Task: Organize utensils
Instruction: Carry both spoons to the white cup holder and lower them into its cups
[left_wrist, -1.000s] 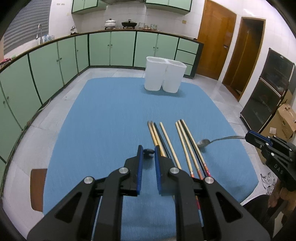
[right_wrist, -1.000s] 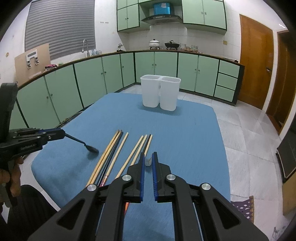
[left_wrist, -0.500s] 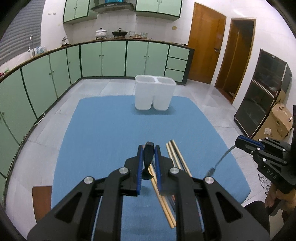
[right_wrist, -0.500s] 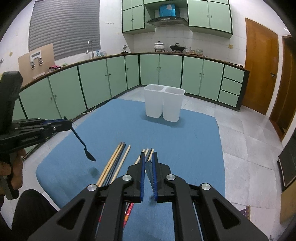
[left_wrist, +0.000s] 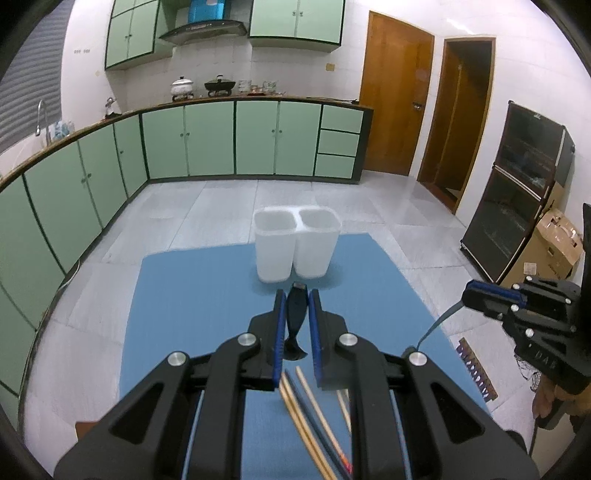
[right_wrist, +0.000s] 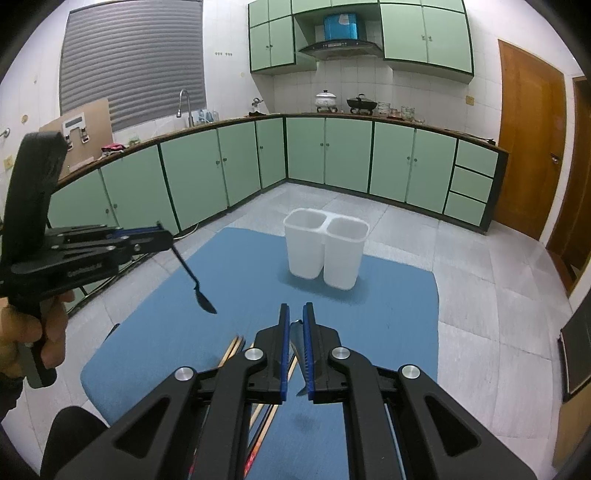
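Two spoons (right_wrist: 201, 295) (left_wrist: 436, 326) are hanging in the air, one twin-cup holder (left_wrist: 295, 245) is standing, several chopsticks (left_wrist: 306, 417) are lying below, count unclear.

Both grippers (left_wrist: 295, 306) (right_wrist: 294, 319) clamped, raised

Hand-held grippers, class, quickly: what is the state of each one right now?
Left hand-held gripper: closed on a black spoon, handle between the pads.
Right hand-held gripper: closed on a silver spoon, held by its handle.
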